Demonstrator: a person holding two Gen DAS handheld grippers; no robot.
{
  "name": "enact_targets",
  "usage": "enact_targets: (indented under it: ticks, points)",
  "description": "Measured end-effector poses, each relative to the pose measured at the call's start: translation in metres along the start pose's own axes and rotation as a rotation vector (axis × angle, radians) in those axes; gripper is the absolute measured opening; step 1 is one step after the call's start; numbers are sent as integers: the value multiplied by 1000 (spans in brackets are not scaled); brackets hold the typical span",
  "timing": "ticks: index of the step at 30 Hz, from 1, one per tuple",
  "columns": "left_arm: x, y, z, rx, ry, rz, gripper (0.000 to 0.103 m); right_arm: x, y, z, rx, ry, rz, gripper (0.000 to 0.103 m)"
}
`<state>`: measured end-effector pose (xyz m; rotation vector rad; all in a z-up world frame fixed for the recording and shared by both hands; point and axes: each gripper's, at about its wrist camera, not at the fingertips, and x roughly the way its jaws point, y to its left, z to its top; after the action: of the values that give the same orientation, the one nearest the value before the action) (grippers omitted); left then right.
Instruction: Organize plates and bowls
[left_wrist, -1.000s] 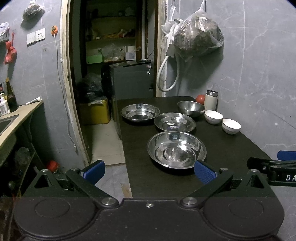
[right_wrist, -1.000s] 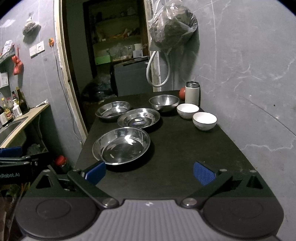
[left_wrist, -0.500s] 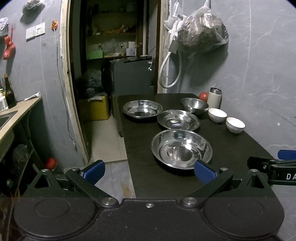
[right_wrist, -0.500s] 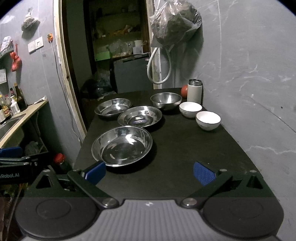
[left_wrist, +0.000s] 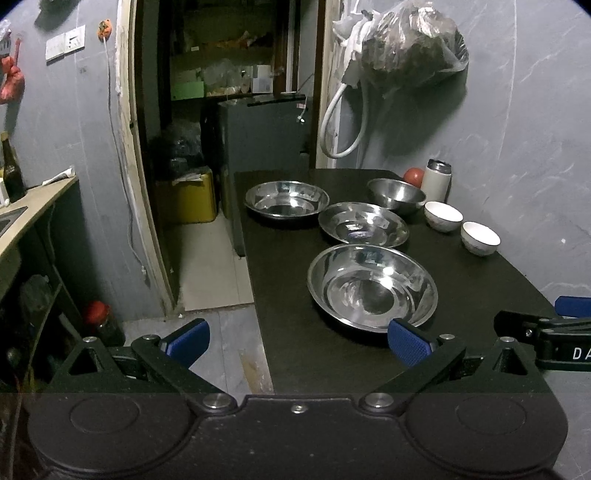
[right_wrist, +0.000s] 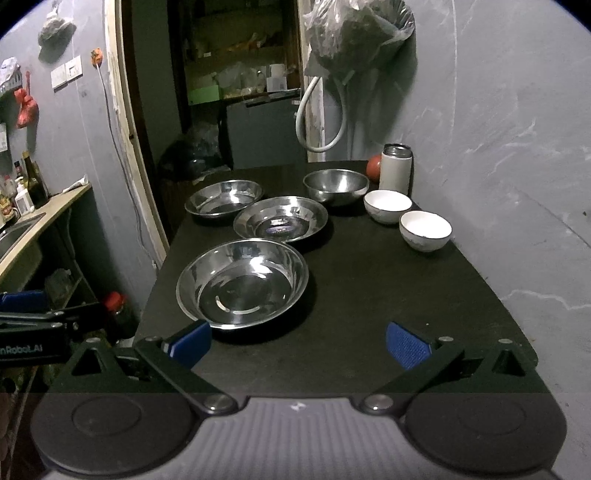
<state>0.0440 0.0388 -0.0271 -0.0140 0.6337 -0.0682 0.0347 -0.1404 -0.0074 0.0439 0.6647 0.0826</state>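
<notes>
My left gripper (left_wrist: 297, 341) and right gripper (right_wrist: 297, 341), lettered "nRobot.AI", both gape wide, empty. Nearest steel plate (right_wrist: 242, 282) sits on the dark surface (right_wrist: 388, 295); white bowls (right_wrist: 424, 229) far right.

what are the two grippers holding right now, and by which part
Nothing is held. The left gripper and the right gripper are both open with nothing between their fingers, short of the nearest steel plate on the black table.

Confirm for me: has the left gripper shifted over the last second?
Yes. In the left wrist view the nearest steel plate and wall bag slid rightward, so the left gripper swung left, jaws open.
</notes>
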Motion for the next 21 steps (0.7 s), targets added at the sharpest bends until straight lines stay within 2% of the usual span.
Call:
enact_targets:
  ticks: [6,13,17,21]
  points:
    - [18,1,-1,-19,59,-31,102,13,-4,4,1,15,-3,103]
    - [51,-1,16,-35,70,-85,102,42,-19,24,10,13,-1,103]
    - [75,-6,29,-25,107,-102,102,70,-25,43,-3,23,31,103]
    - [96,-5,42,-58,144,-81,102,96,-29,59,-29,39,87,103]
